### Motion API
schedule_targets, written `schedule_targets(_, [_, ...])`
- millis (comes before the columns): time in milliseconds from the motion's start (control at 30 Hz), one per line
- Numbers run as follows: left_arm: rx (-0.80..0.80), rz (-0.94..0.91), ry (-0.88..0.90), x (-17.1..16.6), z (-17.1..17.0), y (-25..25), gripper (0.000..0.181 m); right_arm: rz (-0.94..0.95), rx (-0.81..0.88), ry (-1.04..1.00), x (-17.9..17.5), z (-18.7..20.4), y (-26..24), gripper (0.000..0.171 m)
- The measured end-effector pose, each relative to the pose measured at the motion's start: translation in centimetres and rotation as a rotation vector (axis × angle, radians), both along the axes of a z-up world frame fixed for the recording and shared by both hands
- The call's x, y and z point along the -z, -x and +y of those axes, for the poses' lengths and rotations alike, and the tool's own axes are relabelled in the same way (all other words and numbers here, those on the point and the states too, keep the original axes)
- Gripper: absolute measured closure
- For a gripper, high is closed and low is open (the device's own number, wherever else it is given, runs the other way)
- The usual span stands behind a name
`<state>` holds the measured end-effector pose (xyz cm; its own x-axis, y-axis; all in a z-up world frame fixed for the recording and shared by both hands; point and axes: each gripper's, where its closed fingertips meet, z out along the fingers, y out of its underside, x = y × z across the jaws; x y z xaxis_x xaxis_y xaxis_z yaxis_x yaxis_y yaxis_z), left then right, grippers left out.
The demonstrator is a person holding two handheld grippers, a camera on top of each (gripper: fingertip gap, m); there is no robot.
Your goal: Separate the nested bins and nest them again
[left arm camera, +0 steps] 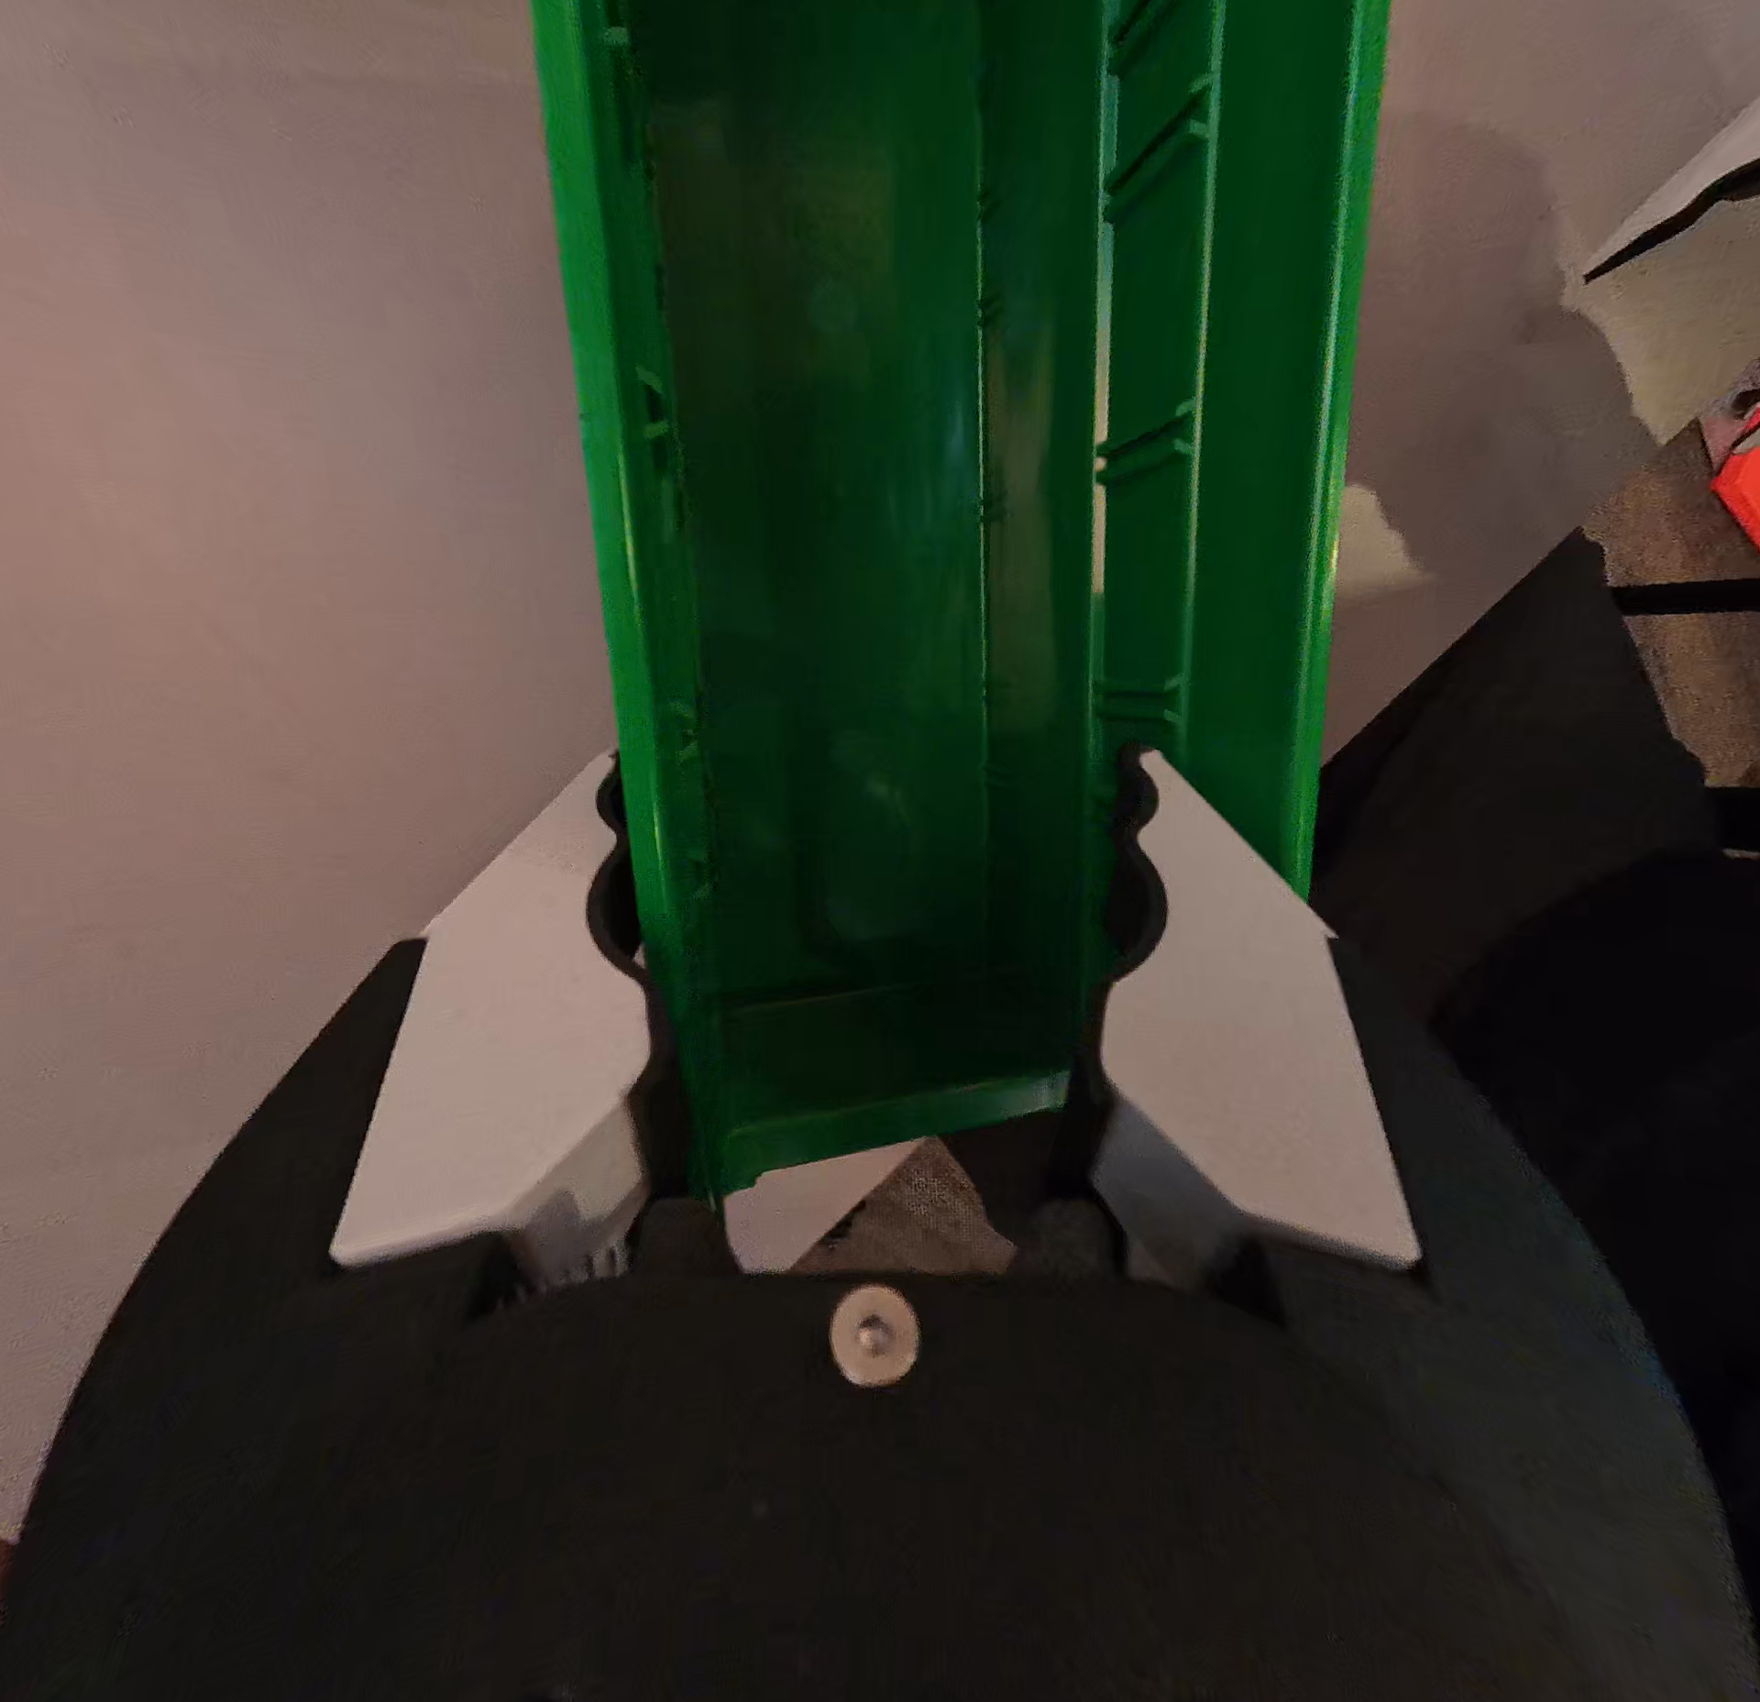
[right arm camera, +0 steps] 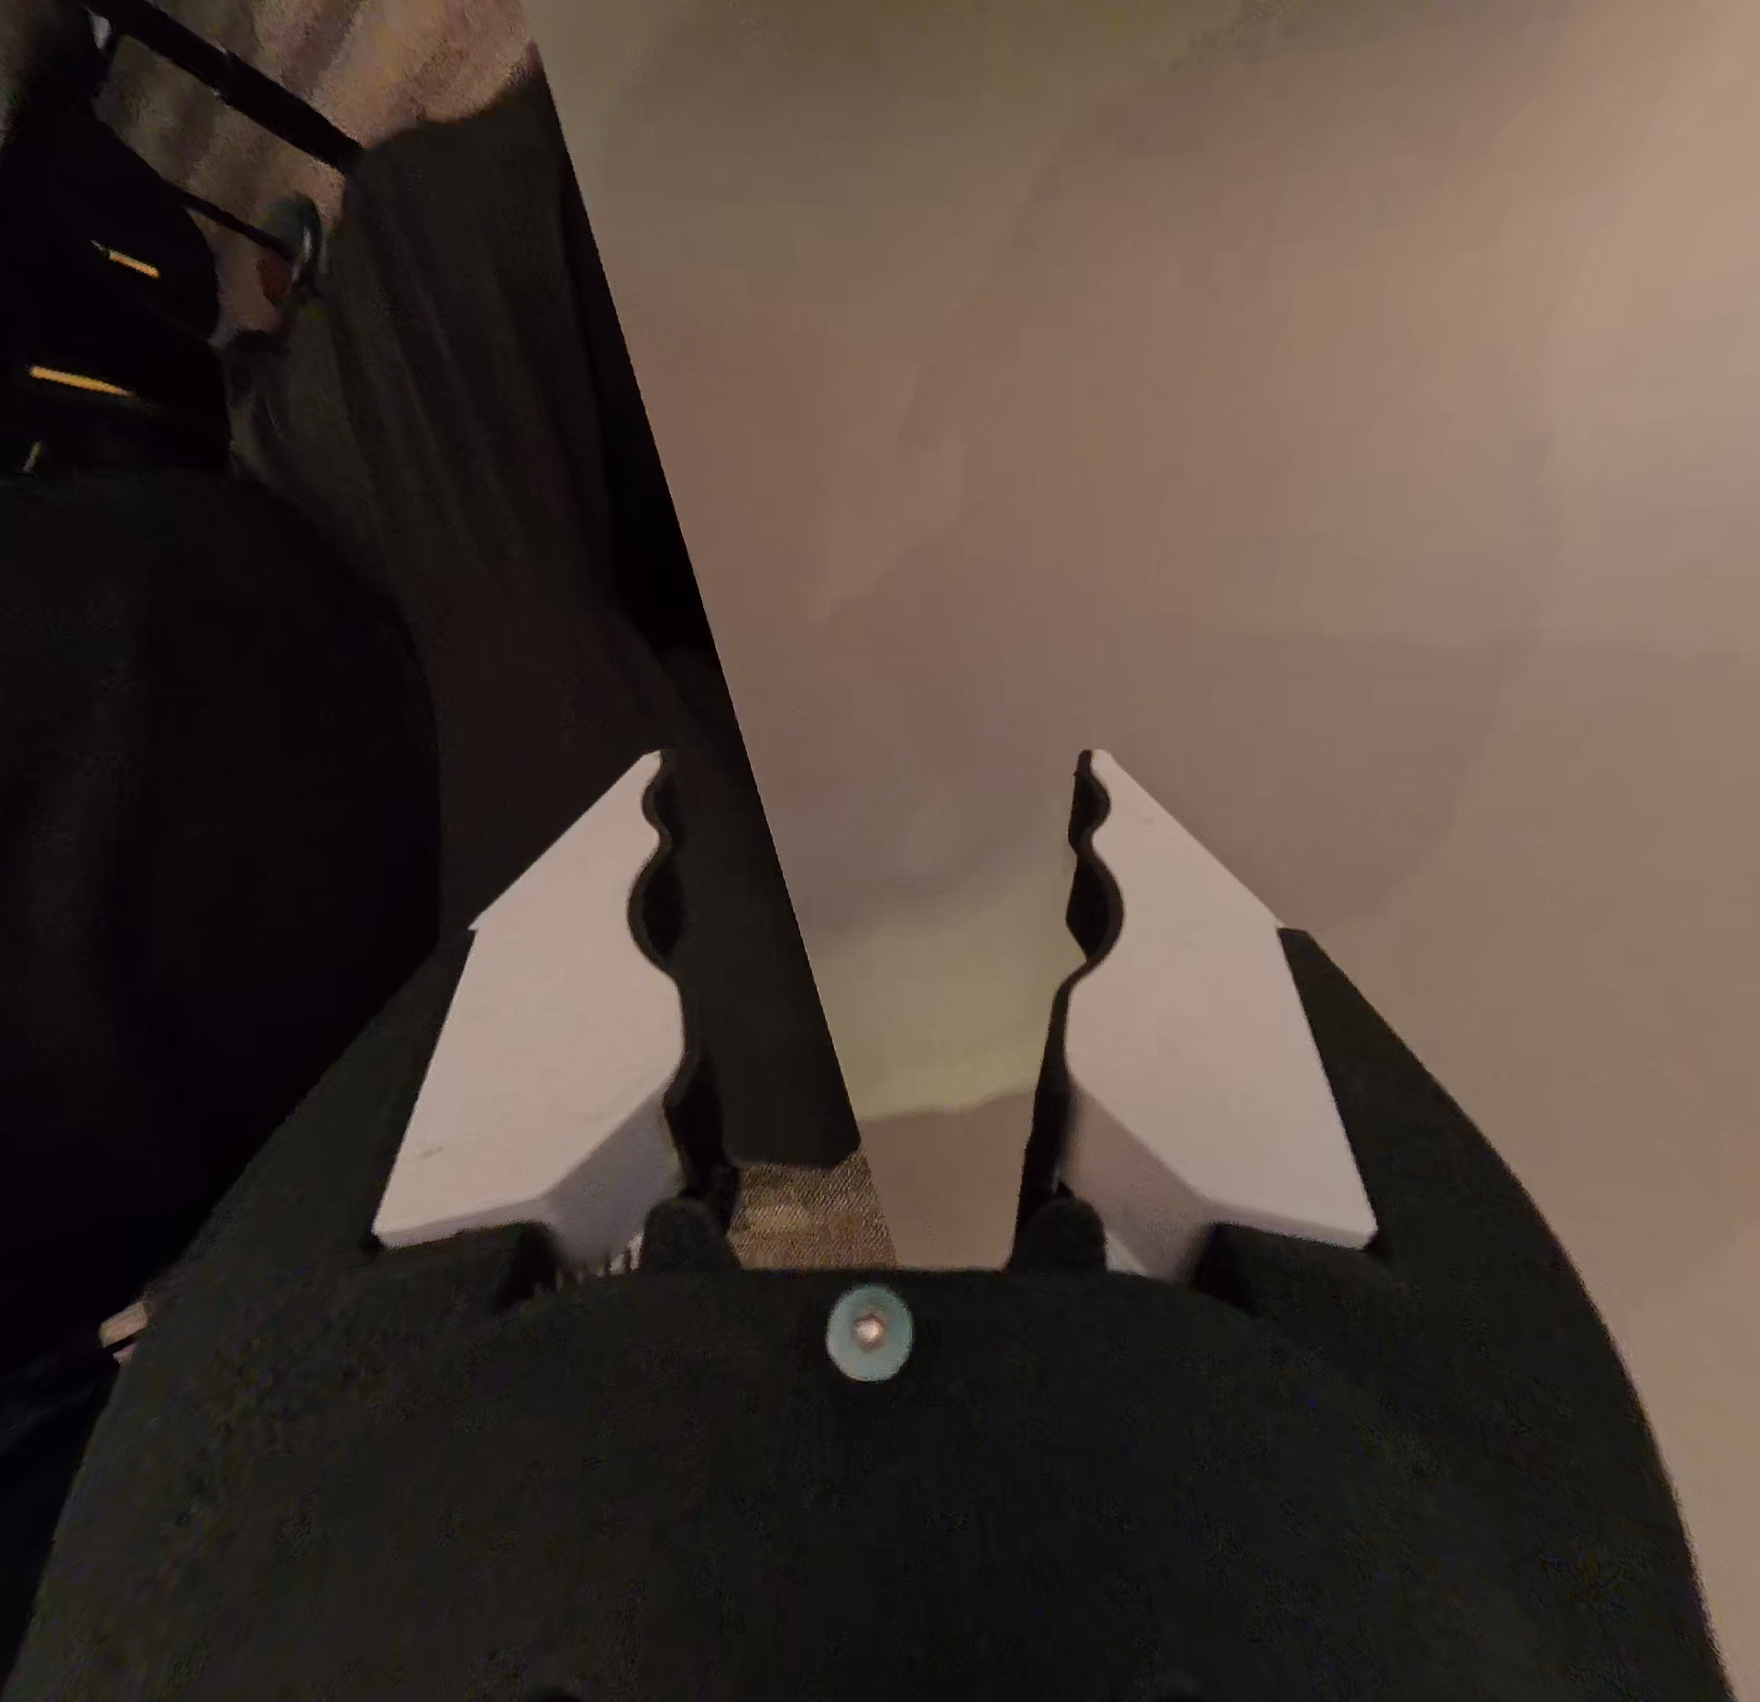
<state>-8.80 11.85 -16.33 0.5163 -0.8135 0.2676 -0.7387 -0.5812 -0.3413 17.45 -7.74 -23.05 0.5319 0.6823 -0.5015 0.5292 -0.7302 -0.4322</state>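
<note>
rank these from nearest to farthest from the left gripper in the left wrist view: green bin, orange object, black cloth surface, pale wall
1. green bin: between the left gripper's fingers, held.
2. black cloth surface: just right of the fingers.
3. orange object: far right edge, beyond the cloth.
4. pale wall: behind the bin, left side. Its order against the orange object is too close to call.

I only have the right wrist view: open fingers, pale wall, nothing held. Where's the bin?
Observer: The left gripper holds a green bin, its fingers pressed on the bin's two long sides.
Operator: One bin or two?
Observer: A second green wall shows to the right of the gripped one; whether it is a separate bin, I cannot tell.
Operator: Right gripper anywhere near it?
Observer: Not in the left wrist view. The right gripper is open and empty.
</note>
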Motion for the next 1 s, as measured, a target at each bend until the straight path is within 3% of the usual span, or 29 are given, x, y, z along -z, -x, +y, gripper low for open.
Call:
schedule_targets(200, [0.035, -0.18, 0.193, -2.0, -3.3, -1.0, 0.08, 0.045, 0.035, -0.108, -1.8, 2.3, 3.0, 0.091])
schedule_targets(300, [0.037, -0.36, 0.219, -4.8, -2.6, -0.3, 0.076, 0.04, 0.023, -0.136, -1.5, 2.7, 4.4, 0.091])
schedule_targets(367, [-0.028, -0.521, 0.21, -6.2, -0.6, 0.0, 0.084, 0.052, 0.034, -0.167, -1.5, 3.5, 5.5, 0.092])
schedule_targets(433, [-0.105, -0.561, 0.259, -4.6, 1.1, 0.5, 0.085, 0.09, 0.047, -0.205, -2.1, 4.3, 6.8, 0.093])
schedule_targets(533, [-0.082, -0.548, 0.368, -1.2, 0.3, -0.6, 0.09, 0.104, 0.015, -0.239, -2.6, 4.4, 7.8, 0.097])
schedule_targets(567, [-0.059, -0.562, 0.41, -1.0, -0.2, -1.5, 0.083, 0.092, 0.01, -0.251, -2.6, 4.4, 7.7, 0.097])
schedule_targets(667, [-0.015, -0.616, 0.422, -1.4, -0.9, -3.6, 0.093, 0.101, 0.044, -0.25, -2.9, 4.7, 6.7, 0.096])
schedule_targets(767, [0.019, -0.615, 0.458, -0.9, -2.5, -5.9, 0.083, 0.161, 0.093, -0.268, -4.2, 5.3, 5.9, 0.094])
schedule_targets(1000, [0.011, -0.653, 0.442, -0.6, -4.8, -12.3, 0.07, 0.43, 0.176, -0.31, -10.3, 5.9, 5.5, 0.072])
